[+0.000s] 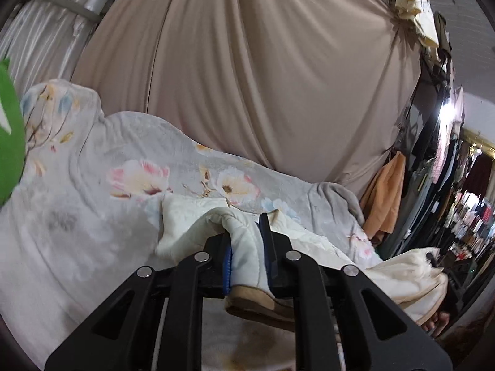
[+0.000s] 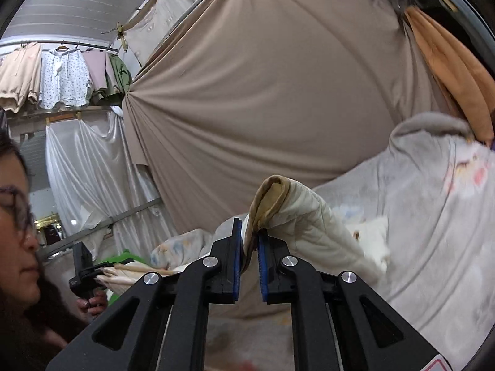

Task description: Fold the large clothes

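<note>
A cream quilted garment (image 1: 312, 241) with tan trim lies over a bed covered by a grey floral blanket (image 1: 92, 191). My left gripper (image 1: 246, 232) is shut on a fold of the cream garment, whose tan hem hangs between the jaws. My right gripper (image 2: 249, 235) is shut on another edge of the cream garment (image 2: 297, 213), its tan-lined corner sticking up above the fingertips. The left gripper also shows in the right wrist view (image 2: 85, 272), held in a hand at lower left.
A beige curtain (image 1: 263, 77) hangs behind the bed. An orange cloth (image 1: 383, 194) hangs at the right. Clothes racks (image 1: 470, 210) stand far right. A green object (image 1: 9, 142) is at the left edge. The person's face (image 2: 15, 225) is close at left.
</note>
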Available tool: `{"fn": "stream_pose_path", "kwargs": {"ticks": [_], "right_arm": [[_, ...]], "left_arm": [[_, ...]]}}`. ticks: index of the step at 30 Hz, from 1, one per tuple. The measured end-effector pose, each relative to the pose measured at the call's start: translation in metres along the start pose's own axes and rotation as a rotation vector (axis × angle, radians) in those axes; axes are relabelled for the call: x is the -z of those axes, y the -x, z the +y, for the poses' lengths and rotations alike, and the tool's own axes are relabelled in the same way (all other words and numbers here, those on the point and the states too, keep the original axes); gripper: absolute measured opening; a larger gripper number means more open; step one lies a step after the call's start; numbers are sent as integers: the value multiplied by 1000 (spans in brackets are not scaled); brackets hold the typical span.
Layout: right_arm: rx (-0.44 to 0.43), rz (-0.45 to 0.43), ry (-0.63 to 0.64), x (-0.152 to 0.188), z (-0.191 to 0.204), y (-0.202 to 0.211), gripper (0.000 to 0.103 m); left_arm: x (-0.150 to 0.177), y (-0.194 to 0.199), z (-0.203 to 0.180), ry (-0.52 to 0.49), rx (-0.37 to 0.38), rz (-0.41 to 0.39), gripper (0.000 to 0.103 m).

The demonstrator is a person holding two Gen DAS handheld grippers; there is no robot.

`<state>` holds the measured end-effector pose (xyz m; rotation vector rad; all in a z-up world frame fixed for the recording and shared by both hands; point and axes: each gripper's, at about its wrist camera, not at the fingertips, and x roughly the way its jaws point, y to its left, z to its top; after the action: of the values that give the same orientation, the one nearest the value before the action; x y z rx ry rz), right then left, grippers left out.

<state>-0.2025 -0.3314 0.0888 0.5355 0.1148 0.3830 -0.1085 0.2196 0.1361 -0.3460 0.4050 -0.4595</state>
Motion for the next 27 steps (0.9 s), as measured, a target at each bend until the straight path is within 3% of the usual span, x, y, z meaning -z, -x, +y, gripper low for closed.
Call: {"fn": "stream_pose_path", "kwargs": {"ticks": [4, 8, 11, 15, 17, 20, 23, 27], "right_arm": [[110, 66, 9, -25, -28, -68, 10], [225, 154, -20, -34, -73, -153, 10], [321, 238, -34, -30, -105, -213, 10], [444, 369, -27, -1, -144, -273, 10], [500, 426, -9, 18, -161, -291, 10], [530, 475, 10, 33, -169, -304, 10], [538, 482, 38, 38, -170, -307, 12], [536, 482, 44, 41, -170, -307, 14]], "left_arm": [[-31, -72, 1, -3, -64, 92, 14], [-45, -177, 10, -25, -226, 196, 15], [-37, -252, 26, -47, -340, 301, 16], [-3, -320, 57, -38, -441, 445, 18], [12, -334, 65, -68, -448, 453, 18], [24, -335, 64, -119, -452, 403, 18], [35, -335, 59, -167, -474, 341, 18], [35, -336, 56, -167, -475, 321, 18]]}}
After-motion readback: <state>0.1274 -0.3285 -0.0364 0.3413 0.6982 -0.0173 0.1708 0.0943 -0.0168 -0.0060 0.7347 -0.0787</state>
